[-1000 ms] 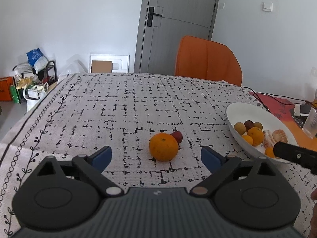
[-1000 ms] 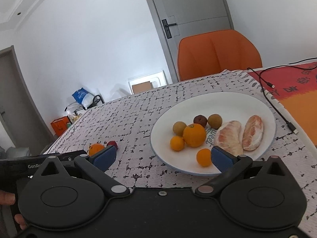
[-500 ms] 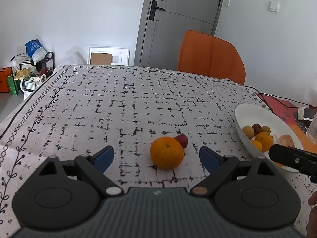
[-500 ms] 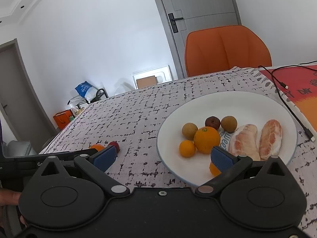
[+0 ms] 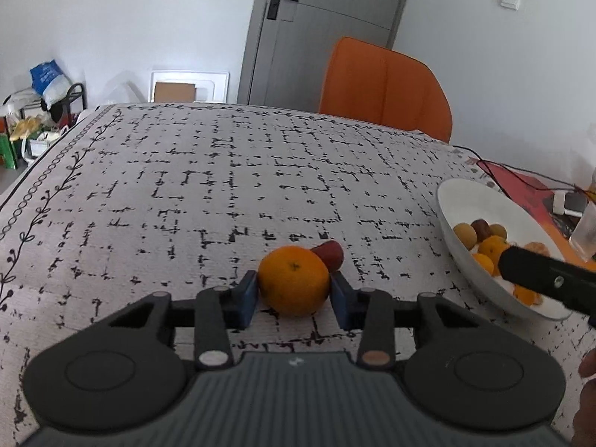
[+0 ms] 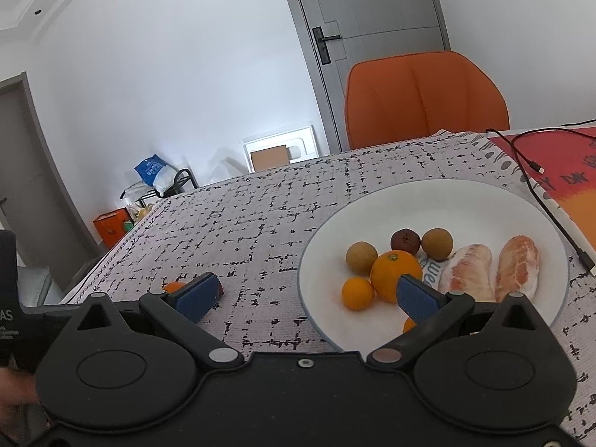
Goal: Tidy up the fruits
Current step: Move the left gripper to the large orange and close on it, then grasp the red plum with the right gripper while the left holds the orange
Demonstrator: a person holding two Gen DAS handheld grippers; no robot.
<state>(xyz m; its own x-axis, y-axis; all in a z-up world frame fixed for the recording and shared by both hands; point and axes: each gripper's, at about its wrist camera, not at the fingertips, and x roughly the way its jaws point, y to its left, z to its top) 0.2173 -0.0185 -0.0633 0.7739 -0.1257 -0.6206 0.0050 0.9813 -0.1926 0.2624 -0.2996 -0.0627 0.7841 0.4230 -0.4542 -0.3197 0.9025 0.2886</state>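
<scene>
An orange [image 5: 294, 280] rests on the patterned tablecloth, with a small red fruit [image 5: 329, 254] touching its far right side. My left gripper [image 5: 293, 298] is shut on the orange, its blue pads [image 5: 246, 295] pressing both sides. A white plate [image 6: 484, 201] holds an orange [image 6: 395, 273], small orange fruits [image 6: 357, 293], brown round fruits [image 6: 360, 257], a dark red fruit [image 6: 405, 241] and two peeled pomelo segments [image 6: 517, 265]. My right gripper [image 6: 307, 296] is open and empty above the plate's near left rim. The plate also shows in the left wrist view [image 5: 456, 201].
An orange chair [image 5: 383, 87] stands at the table's far side before a grey door [image 5: 324, 33]. A black cable [image 6: 540, 186] and a red-orange mat [image 6: 558, 171] lie right of the plate. A glass [image 5: 588, 229] stands beyond the plate. Clutter [image 5: 41, 111] sits on the floor at left.
My left gripper has moved forward around the orange and closed its jaws on it. The right gripper has drifted slightly left and stays open.
</scene>
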